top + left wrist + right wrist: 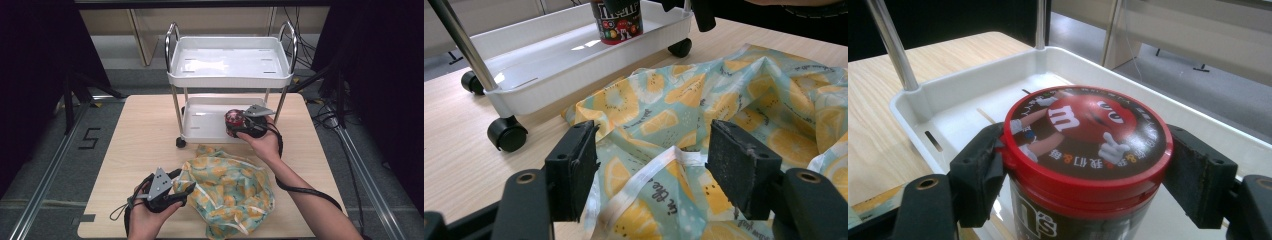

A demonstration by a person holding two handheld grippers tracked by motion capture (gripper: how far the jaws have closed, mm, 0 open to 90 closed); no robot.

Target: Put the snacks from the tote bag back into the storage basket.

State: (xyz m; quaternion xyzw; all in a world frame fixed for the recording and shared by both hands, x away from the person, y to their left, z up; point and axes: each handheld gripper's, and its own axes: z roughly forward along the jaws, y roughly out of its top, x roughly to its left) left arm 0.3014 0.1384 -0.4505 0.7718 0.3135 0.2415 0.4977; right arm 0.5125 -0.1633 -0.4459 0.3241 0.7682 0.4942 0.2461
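A jar [1083,130] with a red lid and a candy character printed on it stands in the lower tray [200,125] of a small white cart. My right gripper [1088,170] is shut on it, both pads pressed against the lid's rim; in the high view this gripper [241,123] reaches into the tray from the right. A lemon-print cloth [230,192] lies crumpled on the table in front of the cart. My left gripper [651,170] stands open at the cloth's left edge, its jaws either side of a raised fold with a white hem [644,175], not pinching it.
The cart's upper tray [230,60] is bare, carried on chrome posts [464,45] with handles at both ends. Black castors [506,134] rest on the wooden table [140,135]. Bare tabletop lies left of the cart. Dark curtains flank the scene.
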